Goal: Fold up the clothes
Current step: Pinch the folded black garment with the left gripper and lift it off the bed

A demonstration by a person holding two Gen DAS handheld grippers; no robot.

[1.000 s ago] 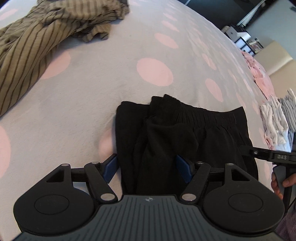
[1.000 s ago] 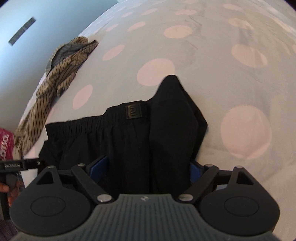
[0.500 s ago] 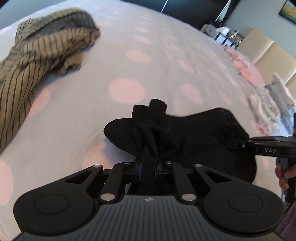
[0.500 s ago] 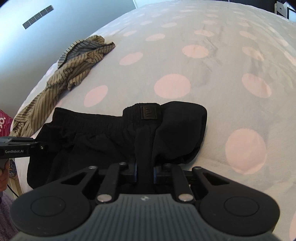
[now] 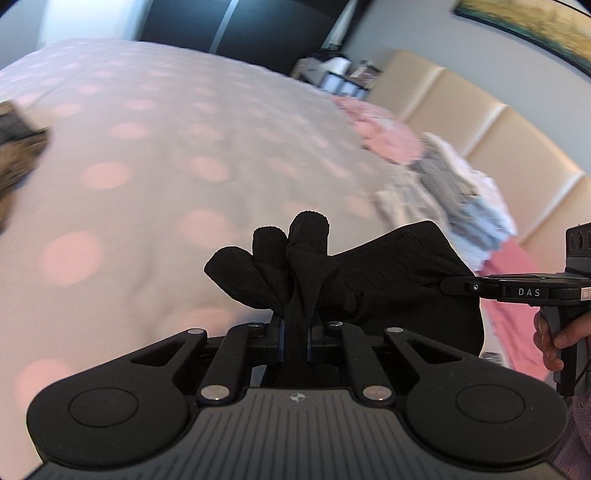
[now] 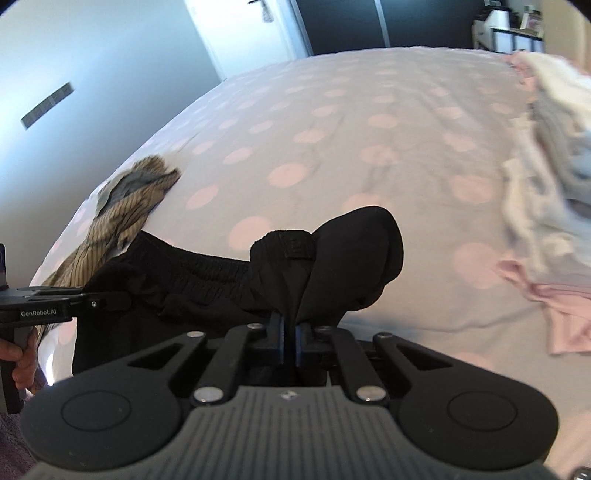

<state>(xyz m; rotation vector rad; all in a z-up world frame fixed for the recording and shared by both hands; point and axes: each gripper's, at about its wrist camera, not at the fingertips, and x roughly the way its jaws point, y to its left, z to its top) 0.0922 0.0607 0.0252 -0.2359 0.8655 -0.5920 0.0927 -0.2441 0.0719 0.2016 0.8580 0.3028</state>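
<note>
Black shorts (image 5: 388, 280) hang bunched above the polka-dot bed cover (image 5: 147, 155), stretched between both grippers. My left gripper (image 5: 294, 332) is shut on a gathered fold at one end, with fabric bulging out past the pads. My right gripper (image 6: 289, 332) is shut on the other end of the shorts (image 6: 184, 273), just below the waistband's small label patch. In the left wrist view the right gripper (image 5: 448, 286) shows side-on against the cloth. The left gripper (image 6: 123, 301) appears at the left edge of the right wrist view. What hangs below the grippers is hidden.
A crumpled olive striped garment (image 6: 129, 206) lies at the bed's left edge. A stack of folded light clothes (image 5: 443, 184) and a pink garment (image 6: 554, 306) sit at the right. A beige padded headboard (image 5: 480, 122) stands beyond, shelving (image 6: 517, 33) and a door behind the bed.
Both grippers went from open around the folded shorts to shut on them. The shorts have been lifted off the bed and carried up and toward the stack on the right.
</note>
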